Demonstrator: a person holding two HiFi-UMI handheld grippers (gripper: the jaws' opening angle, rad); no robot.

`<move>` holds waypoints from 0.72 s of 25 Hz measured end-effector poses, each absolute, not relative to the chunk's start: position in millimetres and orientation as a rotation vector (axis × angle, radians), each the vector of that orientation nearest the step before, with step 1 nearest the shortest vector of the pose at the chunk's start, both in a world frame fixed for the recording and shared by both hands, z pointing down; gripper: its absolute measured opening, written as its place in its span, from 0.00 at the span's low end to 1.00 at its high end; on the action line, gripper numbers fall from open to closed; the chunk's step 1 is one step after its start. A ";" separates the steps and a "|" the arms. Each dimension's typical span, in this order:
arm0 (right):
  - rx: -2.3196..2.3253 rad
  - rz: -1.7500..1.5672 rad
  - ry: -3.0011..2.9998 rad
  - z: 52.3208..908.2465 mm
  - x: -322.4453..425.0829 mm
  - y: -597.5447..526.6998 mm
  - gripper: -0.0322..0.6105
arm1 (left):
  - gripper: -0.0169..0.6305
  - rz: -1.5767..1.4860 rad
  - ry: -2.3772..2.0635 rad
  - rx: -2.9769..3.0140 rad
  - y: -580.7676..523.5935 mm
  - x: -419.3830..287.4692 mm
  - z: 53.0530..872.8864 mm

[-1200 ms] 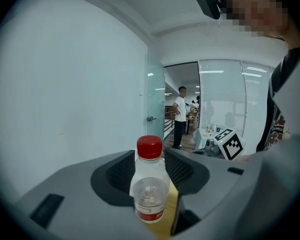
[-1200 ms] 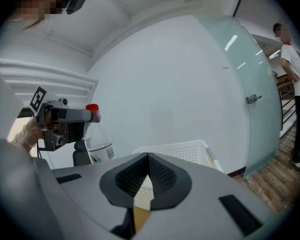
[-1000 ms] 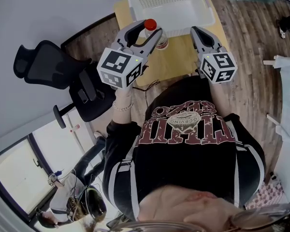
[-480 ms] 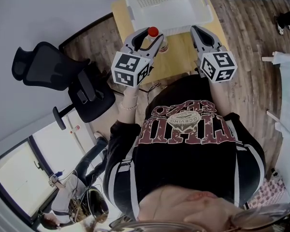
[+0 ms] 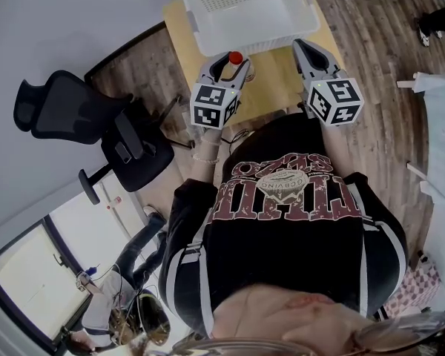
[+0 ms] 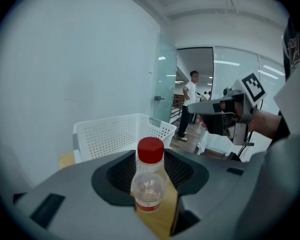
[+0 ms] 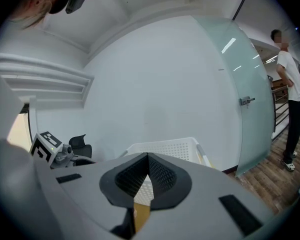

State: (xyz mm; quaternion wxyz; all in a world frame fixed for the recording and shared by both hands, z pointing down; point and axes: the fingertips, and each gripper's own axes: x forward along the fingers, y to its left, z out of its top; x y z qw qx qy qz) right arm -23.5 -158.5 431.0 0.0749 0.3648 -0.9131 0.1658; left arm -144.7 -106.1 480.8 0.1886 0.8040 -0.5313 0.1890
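Red-capped and clear, a small bottle (image 6: 150, 183) is held upright, clamped between the jaws of the left tool (image 5: 224, 67) above the wooden surface (image 5: 280, 76), just short of the white basket (image 5: 278, 41), seemingly mid-carry, while the right tool (image 7: 148, 160) is seen closed and empty.

Head view: steeply down from above, over left gripper (image 5: 228, 61) and right gripper (image 5: 302, 47) to the table (image 5: 282, 80). Gripper views: close behind each pair of jaws, facing level ahead; both share the white basket (image 6: 115, 134) and wall (image 6: 65, 59).
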 end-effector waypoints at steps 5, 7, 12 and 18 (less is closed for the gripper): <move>1.101 0.496 -2.725 432.9 -21.0 -156.7 0.08 | 0.37 0.552 -1.505 2.229 -106.4 -148.4 502.4; 1.104 0.499 -2.717 435.1 -19.4 -157.8 0.08 | 0.37 0.557 -1.507 2.218 -108.0 -148.9 508.4; 1.108 0.499 -2.714 436.2 -19.4 -159.4 0.08 | 0.36 0.581 -1.525 2.211 -110.4 -148.8 519.3; 1.106 0.501 -2.710 437.0 -19.8 -158.8 0.08 | 0.36 0.600 -1.517 2.200 -108.7 -145.5 530.6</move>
